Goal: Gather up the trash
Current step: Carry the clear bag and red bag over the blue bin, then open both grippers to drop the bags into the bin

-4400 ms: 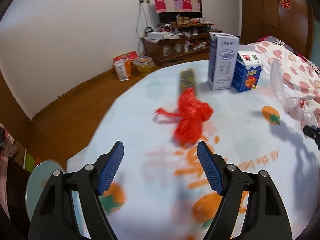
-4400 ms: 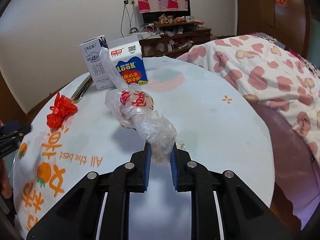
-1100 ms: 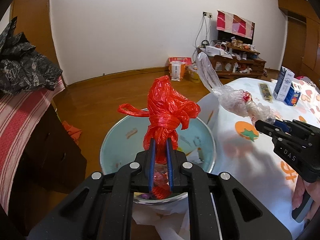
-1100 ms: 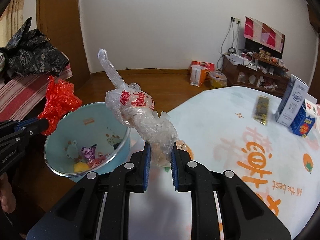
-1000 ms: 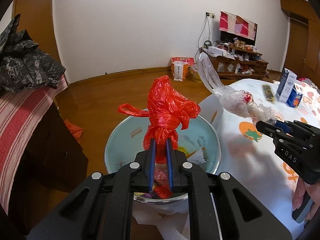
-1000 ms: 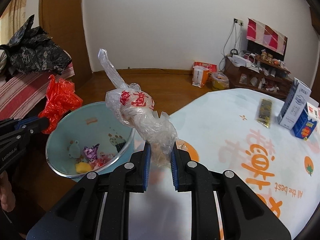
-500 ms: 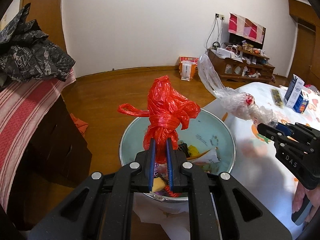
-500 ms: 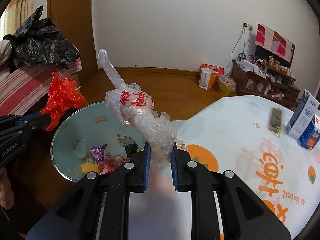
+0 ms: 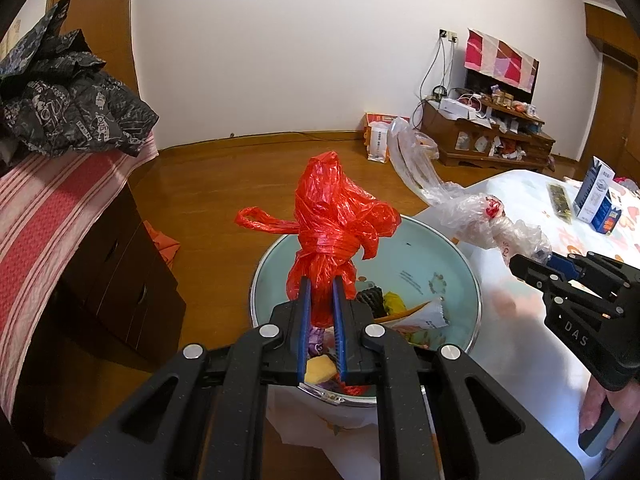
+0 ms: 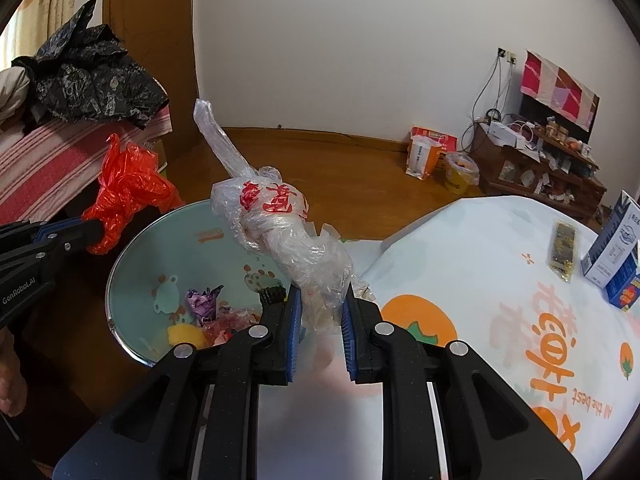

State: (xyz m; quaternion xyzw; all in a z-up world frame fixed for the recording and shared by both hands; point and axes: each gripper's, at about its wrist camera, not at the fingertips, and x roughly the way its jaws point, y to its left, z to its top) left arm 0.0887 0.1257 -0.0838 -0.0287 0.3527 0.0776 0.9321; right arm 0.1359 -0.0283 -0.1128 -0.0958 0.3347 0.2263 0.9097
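Above trash bin: left tool pinching red bag; right tool pinching clear bag.

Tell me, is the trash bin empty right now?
No, the bin already holds wrappers and other scraps at its bottom, seen in the right wrist view.

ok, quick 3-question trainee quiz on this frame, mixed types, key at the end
1. True or false: the left gripper is clamped on the red bag.
2. What does the right gripper hold? A) milk carton B) clear bag C) nothing
3. Which container sits below both bags?

Key:
1. True.
2. B.
3. The pale blue bin, already holding scraps.
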